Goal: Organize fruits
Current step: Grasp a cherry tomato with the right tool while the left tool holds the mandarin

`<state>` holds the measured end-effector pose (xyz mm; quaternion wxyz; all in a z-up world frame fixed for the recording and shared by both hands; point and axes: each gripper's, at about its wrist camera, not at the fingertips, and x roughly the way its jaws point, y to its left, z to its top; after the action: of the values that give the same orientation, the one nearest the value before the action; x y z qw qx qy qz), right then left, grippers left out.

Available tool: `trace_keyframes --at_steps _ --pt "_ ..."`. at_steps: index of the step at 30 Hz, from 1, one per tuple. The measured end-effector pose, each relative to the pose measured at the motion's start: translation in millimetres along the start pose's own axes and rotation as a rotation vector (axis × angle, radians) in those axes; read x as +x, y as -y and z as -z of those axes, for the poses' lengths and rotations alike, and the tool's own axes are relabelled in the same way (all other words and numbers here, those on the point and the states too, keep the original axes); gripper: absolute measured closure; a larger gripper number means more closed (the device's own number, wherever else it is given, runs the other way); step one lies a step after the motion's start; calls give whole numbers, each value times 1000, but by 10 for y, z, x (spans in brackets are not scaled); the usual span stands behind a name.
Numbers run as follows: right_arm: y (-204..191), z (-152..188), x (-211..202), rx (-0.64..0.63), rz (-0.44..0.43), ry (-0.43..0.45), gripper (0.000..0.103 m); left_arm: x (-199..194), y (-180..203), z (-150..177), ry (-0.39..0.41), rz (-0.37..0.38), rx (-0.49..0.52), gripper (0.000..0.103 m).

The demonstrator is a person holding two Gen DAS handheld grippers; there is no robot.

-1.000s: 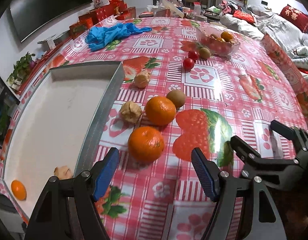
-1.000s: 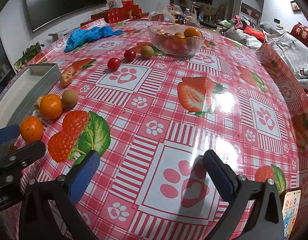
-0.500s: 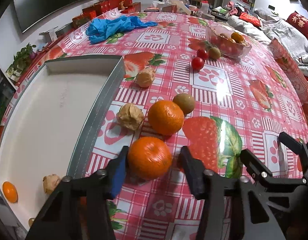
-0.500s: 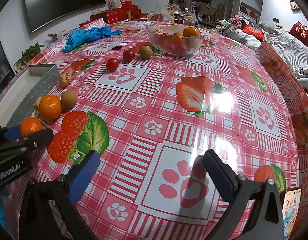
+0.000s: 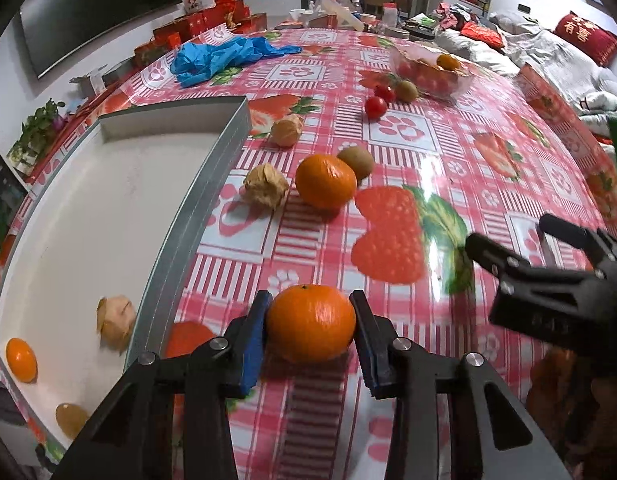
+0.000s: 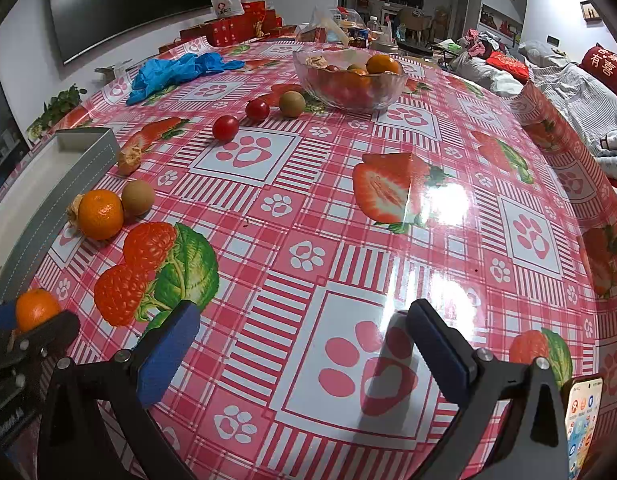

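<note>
Closing on the nearest tangerine (image 5: pixel 311 327), your left gripper (image 5: pixel 311 330) has its blue pads pressed against both sides of the fruit at the bottom centre of the left wrist view, the jaws still narrowing around it just above the red checked tabletop (image 5: pixel 408 136). Your right gripper (image 6: pixel 302 346) sits low in its own view with its jaws spread wide and nothing between them, only the paw-print pattern beneath. At the lower right edge of that view a phone (image 6: pixel 583 420) lies with its screen lit. To the left of your held fruit, the white tray (image 5: pixel 204 184) runs up the left side of the frame; inside it, near the lower left, lie a small orange fruit (image 5: pixel 21 360), a papery husked fruit (image 5: pixel 115 322) and a pale round one (image 5: pixel 70 419). Further up the tabletop, mid-frame, a second tangerine (image 5: pixel 325 181) touches a kiwi (image 5: pixel 355 161), with a husked fruit (image 5: pixel 266 186) just beside it on the left. Beyond them sit another husked fruit (image 5: pixel 286 130), two cherry tomatoes (image 5: pixel 375 106) and a second kiwi (image 5: pixel 406 90). Farthest, at the upper right, stands the glass bowl (image 5: pixel 428 74) of fruit, and at the upper left a heap of blue gloves (image 5: pixel 224 58).
</note>
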<state>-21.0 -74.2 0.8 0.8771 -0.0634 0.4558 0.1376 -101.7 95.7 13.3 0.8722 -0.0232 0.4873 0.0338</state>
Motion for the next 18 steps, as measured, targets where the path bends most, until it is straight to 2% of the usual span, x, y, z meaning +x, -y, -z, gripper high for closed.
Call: trace_keyframes --at_steps 6,9,12,16,18 --pt "-2 -107 48 8 1 -91 0 -32 -77 35 0 17 -12 62" --pt "8 -244 82 43 -46 -125 0 -42 -103 55 1 21 -13 62" --pt "-20 -396 134 82 -91 -142 0 -55 -119 77 5 24 -12 62" --pt "-187 -583 229 79 -67 -127 2 -73 -133 113 11 24 -1 62" --pt "-287 -665 302 65 -65 -124 6 -79 -132 124 12 24 10 62"
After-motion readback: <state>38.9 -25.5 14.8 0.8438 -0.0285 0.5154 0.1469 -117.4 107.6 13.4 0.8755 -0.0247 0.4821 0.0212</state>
